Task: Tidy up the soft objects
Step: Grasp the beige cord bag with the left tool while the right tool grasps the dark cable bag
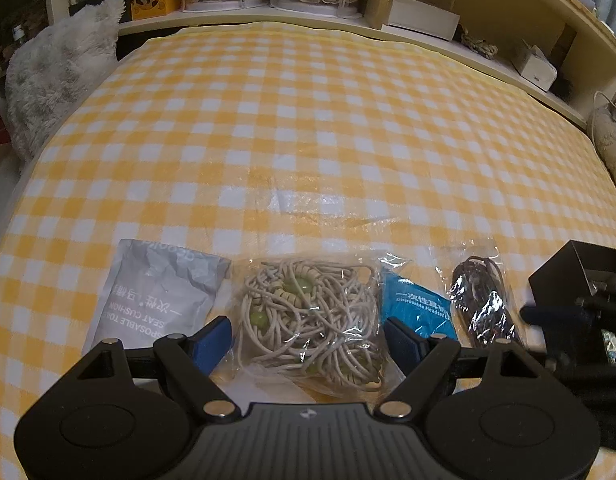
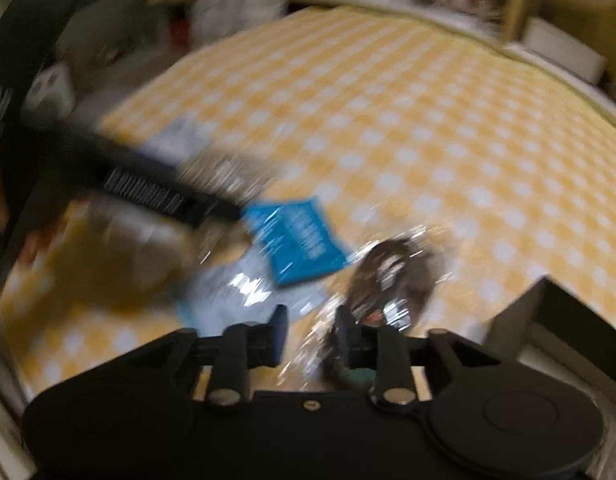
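Note:
On the yellow checked cloth (image 1: 308, 120) lie a grey seat-cushion packet (image 1: 148, 296), a clear bag of beige cord with green beads (image 1: 308, 316), a blue headset-cover packet (image 1: 418, 308) and a clear bag of dark cable (image 1: 482, 304). My left gripper (image 1: 308, 340) is open, its blue pads either side of the cord bag. The right wrist view is blurred: my right gripper (image 2: 310, 336) stands partly open over the near end of the dark cable bag (image 2: 392, 276), with the blue packet (image 2: 296, 240) to its left. I cannot tell whether it touches the bag.
A black box (image 1: 580, 272) stands at the right, also in the right wrist view (image 2: 548, 320). A fluffy grey plush (image 1: 56, 76) sits at the far left. Shelves with boxes (image 1: 420, 20) run along the back and right edge.

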`<state>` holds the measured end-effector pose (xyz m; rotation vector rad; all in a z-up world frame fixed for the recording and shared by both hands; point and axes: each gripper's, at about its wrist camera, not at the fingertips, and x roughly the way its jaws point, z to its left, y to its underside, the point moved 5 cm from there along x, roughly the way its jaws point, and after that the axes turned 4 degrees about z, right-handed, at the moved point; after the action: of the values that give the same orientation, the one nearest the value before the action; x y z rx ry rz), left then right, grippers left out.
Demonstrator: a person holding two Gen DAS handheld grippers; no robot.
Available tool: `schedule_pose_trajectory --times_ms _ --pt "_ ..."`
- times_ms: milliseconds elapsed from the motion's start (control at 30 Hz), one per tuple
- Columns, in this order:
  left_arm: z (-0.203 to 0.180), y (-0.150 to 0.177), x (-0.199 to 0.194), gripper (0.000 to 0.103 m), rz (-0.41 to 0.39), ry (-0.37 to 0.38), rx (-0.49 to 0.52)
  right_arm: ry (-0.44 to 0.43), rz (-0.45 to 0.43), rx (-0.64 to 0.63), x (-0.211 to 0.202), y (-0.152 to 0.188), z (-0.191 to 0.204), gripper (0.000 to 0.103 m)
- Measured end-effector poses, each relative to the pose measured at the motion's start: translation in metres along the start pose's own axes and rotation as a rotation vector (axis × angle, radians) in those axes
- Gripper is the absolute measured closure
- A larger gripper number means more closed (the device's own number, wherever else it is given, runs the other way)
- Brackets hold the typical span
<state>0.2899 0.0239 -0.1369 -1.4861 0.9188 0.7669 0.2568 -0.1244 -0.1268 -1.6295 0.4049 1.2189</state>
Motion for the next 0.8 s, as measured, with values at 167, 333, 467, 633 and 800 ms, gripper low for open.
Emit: schedule_pose_trajectory --times_ms 167,333,467,633,800 --pt "-0.003 0.0 -0.003 0.02 -0.005 -0.005 0.012 0.074 0.013 0.043 0.016 -0.003 -0.016 0.06" --pt "-0.003 0.001 -0.002 0.02 -0.004 -0.006 0.017 0.125 0.058 -0.034 0.037 0.002 -0.01 0.056" --pt "-0.003 0.001 -0.001 0.02 0.0 -0.007 0.021 0.092 0.063 -0.119 0.034 0.01 0.004 0.055" --pt "-0.001 0.001 -0.001 0.02 0.001 -0.008 0.007 0.027 0.073 -0.15 0.027 0.014 0.01 0.056" --pt "-0.005 0.002 0.001 0.02 0.009 -0.04 0.028 0.116 0.085 -0.071 0.022 0.014 -0.003 0.037"
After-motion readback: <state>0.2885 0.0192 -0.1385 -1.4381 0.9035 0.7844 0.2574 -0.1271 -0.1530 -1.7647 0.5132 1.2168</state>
